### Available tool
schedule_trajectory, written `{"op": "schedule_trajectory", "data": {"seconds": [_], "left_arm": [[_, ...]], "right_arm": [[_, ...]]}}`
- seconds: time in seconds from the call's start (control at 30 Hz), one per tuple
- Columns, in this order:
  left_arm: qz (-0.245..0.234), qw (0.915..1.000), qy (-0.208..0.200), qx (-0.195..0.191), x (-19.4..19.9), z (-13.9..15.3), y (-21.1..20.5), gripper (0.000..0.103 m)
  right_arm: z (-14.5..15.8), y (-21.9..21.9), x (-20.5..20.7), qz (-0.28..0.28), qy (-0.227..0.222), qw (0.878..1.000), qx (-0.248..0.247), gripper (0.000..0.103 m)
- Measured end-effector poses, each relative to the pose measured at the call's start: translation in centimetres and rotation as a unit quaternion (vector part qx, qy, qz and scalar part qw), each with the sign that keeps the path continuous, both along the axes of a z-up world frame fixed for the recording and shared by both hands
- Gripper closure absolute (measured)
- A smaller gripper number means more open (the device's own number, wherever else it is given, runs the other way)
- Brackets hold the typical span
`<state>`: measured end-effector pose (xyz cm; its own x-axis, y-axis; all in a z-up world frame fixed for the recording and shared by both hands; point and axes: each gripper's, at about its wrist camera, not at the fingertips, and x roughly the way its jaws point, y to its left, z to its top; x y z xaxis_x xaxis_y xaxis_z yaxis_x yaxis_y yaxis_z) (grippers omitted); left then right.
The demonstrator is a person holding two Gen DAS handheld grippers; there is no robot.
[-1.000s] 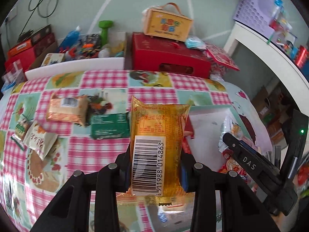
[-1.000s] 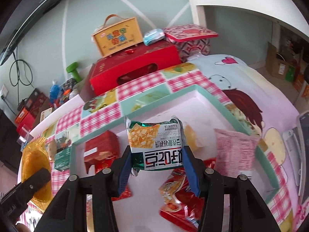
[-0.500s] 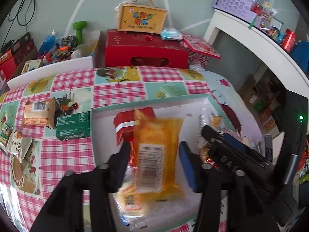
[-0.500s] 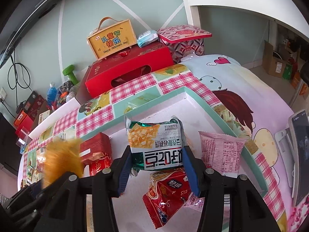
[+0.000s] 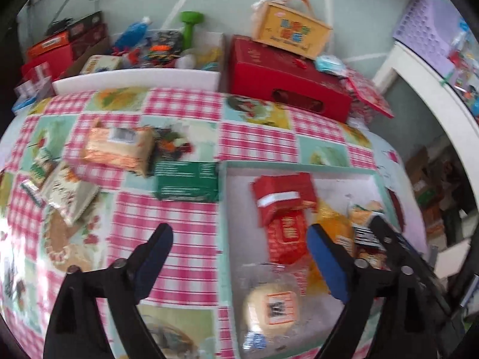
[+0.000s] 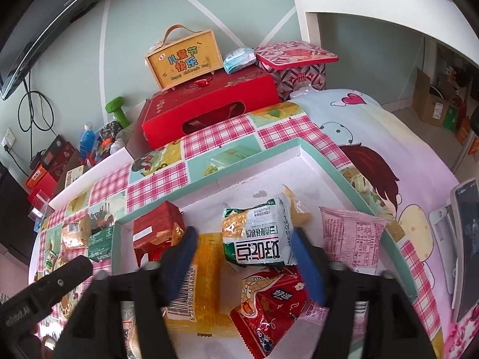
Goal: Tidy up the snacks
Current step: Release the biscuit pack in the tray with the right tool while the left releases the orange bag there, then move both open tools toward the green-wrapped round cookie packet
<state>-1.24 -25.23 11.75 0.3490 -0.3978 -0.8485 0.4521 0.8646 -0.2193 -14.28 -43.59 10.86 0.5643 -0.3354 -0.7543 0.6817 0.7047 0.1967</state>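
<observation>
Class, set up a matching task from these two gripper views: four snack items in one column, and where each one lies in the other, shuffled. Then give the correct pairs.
Things
1. orange packet
2. green box
3. pink packet
4. yellow case

Places
A. on the red box, beyond the table
B. in the tray, by its right wall in the right wrist view
C. on the checked cloth, just outside the tray
D. in the tray, barcode up, beside the green-and-white packet

Pairs: 1-D, 2-C, 3-B, 4-A
</observation>
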Motion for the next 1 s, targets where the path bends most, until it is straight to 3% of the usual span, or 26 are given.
{"op": "schedule_trajectory", "data": {"seconds": [0.2, 0.33, 0.6, 1.0], "left_arm": [[0.058, 0.9967, -0.015, 0.054, 1.8, -1.0, 2.5, 0.005], [0.077, 0.9943, -0.008, 0.073, 2.6, -1.8, 3.7, 0.003], [0.083, 0.9937, 0.035, 0.067, 3.8, -2.5, 5.8, 0.002], [0.133, 0.9858, 0.033, 0.098, 6.7, -3.0, 12.1, 0.002]], "right_arm": [[0.0, 0.9, 0.9, 0.018, 0.008, 1.000, -0.008, 0.000], [-0.1, 1.6, 1.5, 0.026, 0.017, 0.999, -0.016, 0.000], [1.4, 4.9, 3.0, 0.059, 0.009, 0.998, -0.031, 0.000], [0.7, 12.5, 6.8, 0.164, 0.014, 0.986, -0.009, 0.000]]}}
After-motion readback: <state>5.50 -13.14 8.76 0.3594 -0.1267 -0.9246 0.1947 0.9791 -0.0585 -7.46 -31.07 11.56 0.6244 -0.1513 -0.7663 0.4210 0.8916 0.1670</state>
